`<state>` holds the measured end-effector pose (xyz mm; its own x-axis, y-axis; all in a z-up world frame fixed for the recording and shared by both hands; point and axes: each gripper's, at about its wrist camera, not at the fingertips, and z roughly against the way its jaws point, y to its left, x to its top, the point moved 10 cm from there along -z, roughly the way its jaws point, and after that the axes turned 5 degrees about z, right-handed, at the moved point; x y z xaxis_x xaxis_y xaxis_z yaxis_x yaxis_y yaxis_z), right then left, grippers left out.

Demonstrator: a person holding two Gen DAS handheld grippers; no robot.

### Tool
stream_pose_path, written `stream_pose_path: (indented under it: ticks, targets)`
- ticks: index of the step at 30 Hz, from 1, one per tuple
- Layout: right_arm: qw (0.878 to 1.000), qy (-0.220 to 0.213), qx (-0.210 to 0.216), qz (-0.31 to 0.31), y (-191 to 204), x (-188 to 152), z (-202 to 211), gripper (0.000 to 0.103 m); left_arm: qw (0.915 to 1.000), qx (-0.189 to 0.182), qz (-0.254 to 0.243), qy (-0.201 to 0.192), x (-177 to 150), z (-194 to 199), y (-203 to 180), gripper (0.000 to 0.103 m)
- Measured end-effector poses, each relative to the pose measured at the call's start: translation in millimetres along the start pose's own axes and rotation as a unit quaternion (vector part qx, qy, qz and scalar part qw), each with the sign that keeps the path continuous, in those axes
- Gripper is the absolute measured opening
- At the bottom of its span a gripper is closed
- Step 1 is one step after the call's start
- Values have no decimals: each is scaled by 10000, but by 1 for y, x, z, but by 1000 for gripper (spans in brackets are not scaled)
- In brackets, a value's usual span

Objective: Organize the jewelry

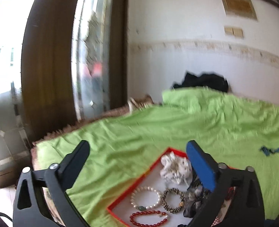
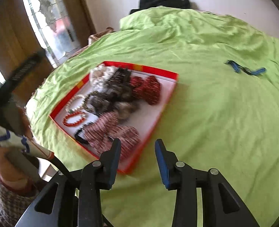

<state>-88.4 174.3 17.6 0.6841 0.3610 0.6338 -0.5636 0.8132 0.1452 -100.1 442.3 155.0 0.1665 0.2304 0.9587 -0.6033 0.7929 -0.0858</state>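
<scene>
A red-rimmed tray (image 2: 159,70) with a white floor lies on a green bedspread (image 2: 205,113); it also shows in the left wrist view (image 1: 139,179). In it lie a pearl bracelet (image 1: 145,198), a red bead bracelet (image 1: 148,219), a leopard-print bracelet (image 1: 172,200), a white scrunchie (image 1: 174,167), dark scrunchies (image 2: 116,92) and red patterned scrunchies (image 2: 148,89). My left gripper (image 1: 137,149) is open and empty, above the tray's far left corner. My right gripper (image 2: 137,147) is open and empty, above the tray's near right corner.
A blue and black item (image 2: 243,69) lies on the bedspread to the right of the tray; it also shows in the left wrist view (image 1: 272,149). Black cloth (image 1: 202,81) lies at the far wall. A brown door frame (image 1: 44,66) and glass stand to the left.
</scene>
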Motion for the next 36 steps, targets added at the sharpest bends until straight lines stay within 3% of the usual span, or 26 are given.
stream_pose_path:
  ticks: [3,7,12,17,23,30,36]
  targets:
    - [9998,-38,-138,-171,-17,-12,12,41,9999,19,90,-109,12,34,4,103]
    - [9990,-115,-221,-359,-34,-21,26,44,9996,176,-203,-75,11,74,-1,103]
    - [9986,-262,-214,-405,-40,-28,43,48,9971,483,-493,-313,6,125,-11,103]
    - [9980,-427,-342,-304,-40,-37,61,51,9992,-105,-312,240,-2,150,-29,103]
    - [9954,-643,-669,-232,-50,-43,84,60,9947,-279,-365,923,-32,157,-40,103]
    - [9936,-665,-849,-328,-61,-50,93,64,9834,-510,-506,1668,-77,163,-55,103]
    - [9925,-618,-992,-372,-63,-55,92,66,9778,-513,-638,1931,-97,163,-59,103]
